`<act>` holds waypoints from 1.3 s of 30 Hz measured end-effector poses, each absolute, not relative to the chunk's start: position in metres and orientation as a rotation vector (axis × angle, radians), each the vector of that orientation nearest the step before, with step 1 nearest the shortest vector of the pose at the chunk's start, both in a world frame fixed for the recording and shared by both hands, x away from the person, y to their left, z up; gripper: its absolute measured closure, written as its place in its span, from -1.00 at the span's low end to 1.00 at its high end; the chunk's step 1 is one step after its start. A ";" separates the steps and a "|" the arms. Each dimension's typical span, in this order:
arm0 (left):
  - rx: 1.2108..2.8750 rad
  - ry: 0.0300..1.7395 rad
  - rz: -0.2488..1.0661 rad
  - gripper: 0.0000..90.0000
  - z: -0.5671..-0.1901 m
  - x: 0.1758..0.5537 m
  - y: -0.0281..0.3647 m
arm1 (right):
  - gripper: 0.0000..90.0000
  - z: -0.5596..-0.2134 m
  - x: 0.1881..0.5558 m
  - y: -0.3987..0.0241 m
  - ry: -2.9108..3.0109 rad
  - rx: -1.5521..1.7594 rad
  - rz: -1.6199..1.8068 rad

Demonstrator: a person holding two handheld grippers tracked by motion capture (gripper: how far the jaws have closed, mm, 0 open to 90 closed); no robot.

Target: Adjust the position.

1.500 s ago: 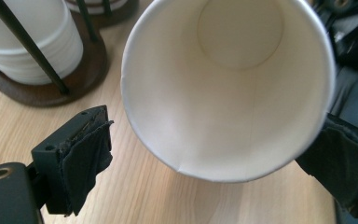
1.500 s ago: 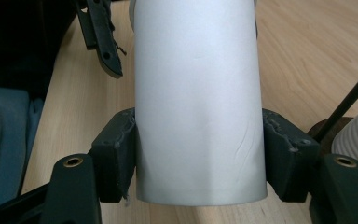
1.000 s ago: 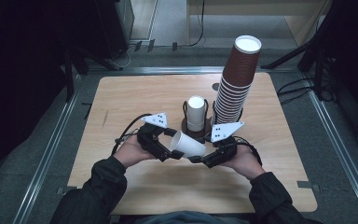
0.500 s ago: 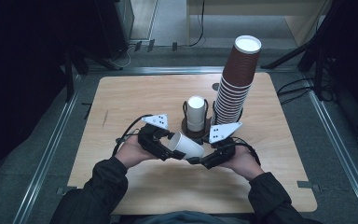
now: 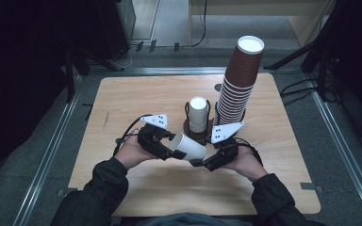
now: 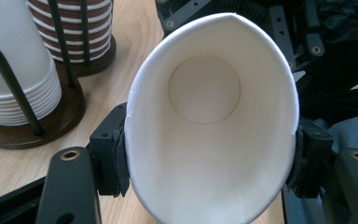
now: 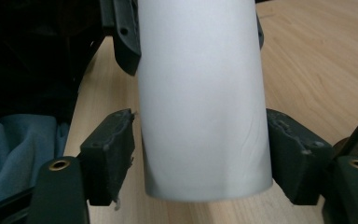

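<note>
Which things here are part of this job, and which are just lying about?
In the job: white cup, clamped in left gripper, jaws just closed; right gripper, jaws just opening; white stack.
Lying about: brown cup stack.

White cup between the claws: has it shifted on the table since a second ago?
No. The white cup lies in the same spot just in front of the short white stack in its holder.
</note>
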State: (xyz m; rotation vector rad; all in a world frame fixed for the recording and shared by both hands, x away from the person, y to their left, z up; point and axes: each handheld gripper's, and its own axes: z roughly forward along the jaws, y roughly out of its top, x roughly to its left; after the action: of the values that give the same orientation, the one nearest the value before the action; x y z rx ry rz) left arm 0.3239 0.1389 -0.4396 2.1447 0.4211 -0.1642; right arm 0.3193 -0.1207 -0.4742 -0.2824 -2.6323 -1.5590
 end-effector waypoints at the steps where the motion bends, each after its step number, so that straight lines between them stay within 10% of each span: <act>1: 2.146 0.423 -0.161 -0.32 -0.439 0.324 0.140 | -0.41 -0.475 0.320 -0.121 -2.646 -0.292 -1.539; 39: 2.496 0.343 -0.022 -0.34 -0.441 0.317 0.110 | -0.43 -0.491 0.318 -0.106 -2.822 -0.271 -1.327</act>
State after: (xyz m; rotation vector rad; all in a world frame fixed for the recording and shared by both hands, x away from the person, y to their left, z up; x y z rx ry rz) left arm 0.3168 0.1101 -0.4409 2.4955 0.3430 -0.0222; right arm 0.3177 -0.1056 -0.4913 -0.2712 -2.8218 -1.3268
